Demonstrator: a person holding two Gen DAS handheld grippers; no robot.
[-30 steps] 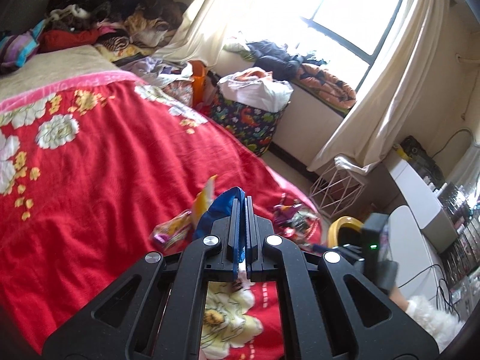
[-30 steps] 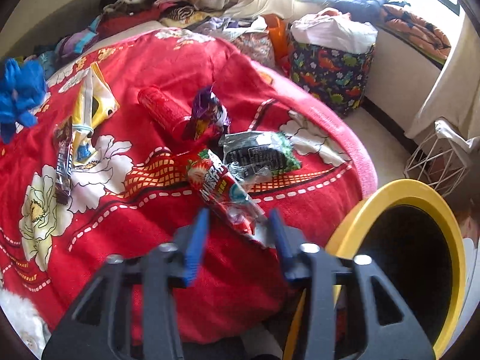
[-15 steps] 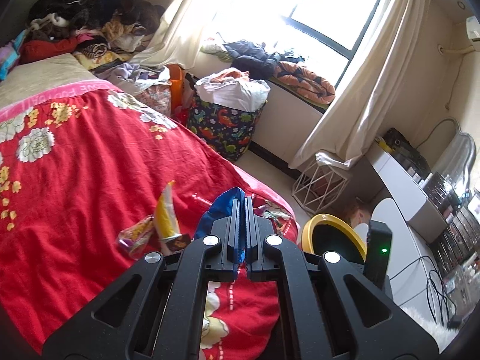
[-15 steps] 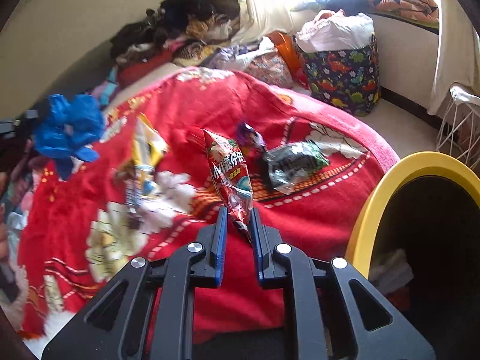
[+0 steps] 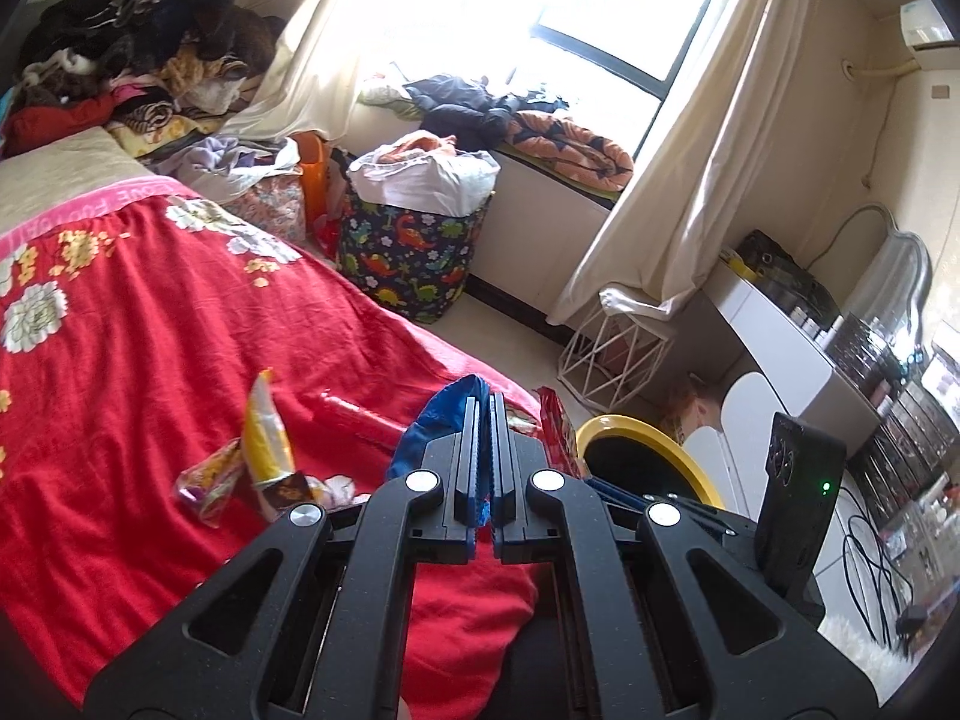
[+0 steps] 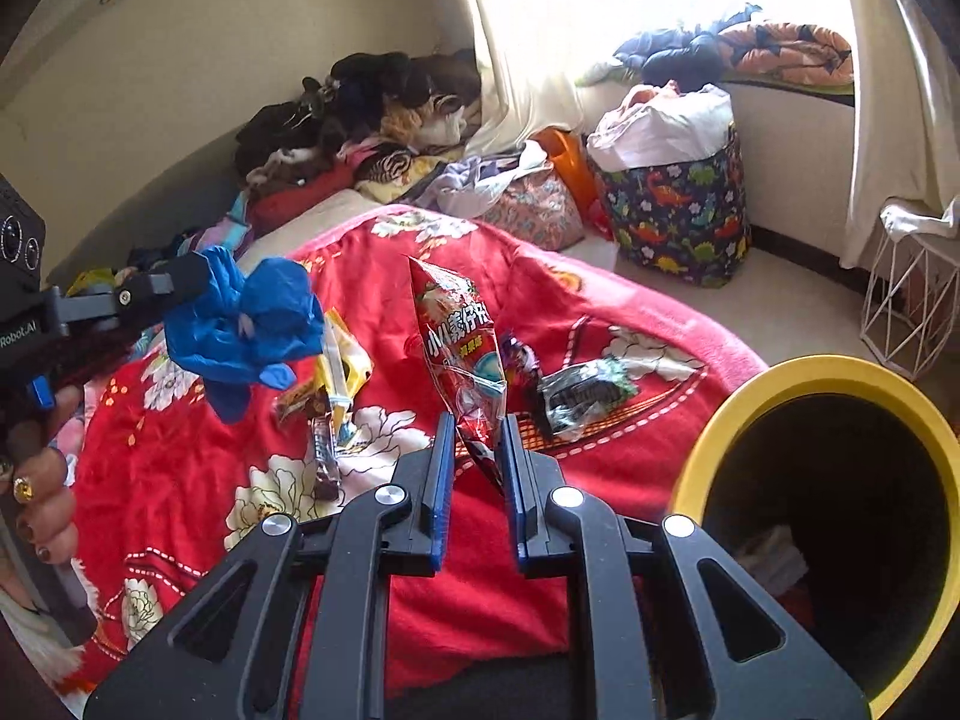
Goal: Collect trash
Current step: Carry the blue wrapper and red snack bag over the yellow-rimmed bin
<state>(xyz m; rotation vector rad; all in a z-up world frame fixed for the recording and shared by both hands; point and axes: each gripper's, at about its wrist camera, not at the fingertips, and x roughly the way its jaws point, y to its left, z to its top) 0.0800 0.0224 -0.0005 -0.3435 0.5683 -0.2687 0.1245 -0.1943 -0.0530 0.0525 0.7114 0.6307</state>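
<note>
My left gripper (image 5: 485, 414) is shut on a crumpled blue plastic bag (image 5: 441, 414), which the right wrist view shows hanging from the left gripper (image 6: 180, 285) as a blue bag (image 6: 246, 327) above the red bed. My right gripper (image 6: 474, 438) is shut on the lower end of a red snack packet (image 6: 459, 348), held upright over the blanket. The yellow-rimmed bin (image 6: 804, 378) stands just right of it, also the yellow bin (image 5: 636, 429) beyond the bed's corner. A yellow wrapper (image 5: 264, 432), a black-green packet (image 6: 582, 393) and other wrappers lie on the red blanket (image 5: 120, 360).
A dinosaur-print hamper (image 5: 414, 258) full of laundry stands by the window wall. A white wire basket (image 5: 612, 354) sits near the curtain. Clothes are heaped at the bed's head (image 5: 132, 60). A white desk (image 5: 780, 348) and cables are at the right. A person's hand (image 6: 36, 468) holds the left gripper.
My right gripper closed on the red snack packet and lifted it off the blanket. My left gripper, still clamped on the blue bag, drifted toward the yellow bin.
</note>
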